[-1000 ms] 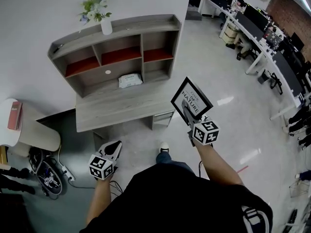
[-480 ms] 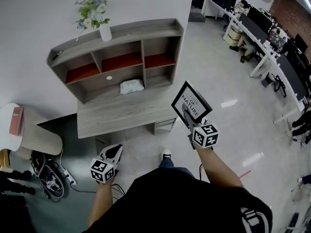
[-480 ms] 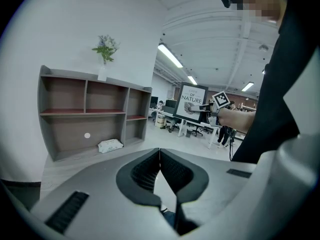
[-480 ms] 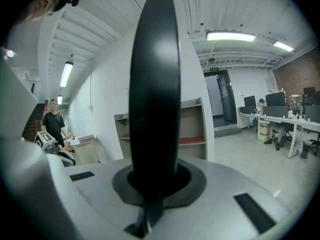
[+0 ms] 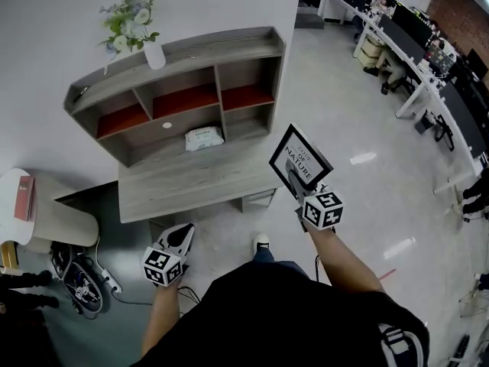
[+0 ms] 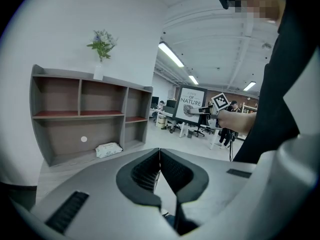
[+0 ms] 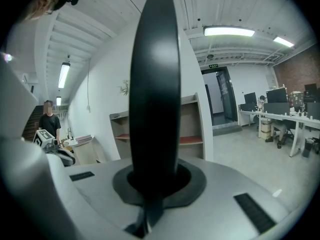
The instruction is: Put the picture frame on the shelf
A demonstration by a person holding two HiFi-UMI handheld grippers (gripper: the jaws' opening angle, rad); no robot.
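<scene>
A black-framed picture with white print reading "NATURE" is held up in the air by my right gripper, which is shut on its lower edge. In the right gripper view the frame's black edge stands upright between the jaws. The grey wooden shelf unit with red-lined compartments stands against the wall ahead and to the left, a little way off. My left gripper hangs low at my left side, jaws shut with nothing between them.
A white vase of flowers tops the shelf. A white packet lies in its lower bay. The desk surface extends in front. A round white side table with a book and cables sit left. Office desks and people fill the right.
The view has shifted slightly; the shelf now sits a bit lower-left in the head view. Both grippers keep about the same place, the frame still held.
</scene>
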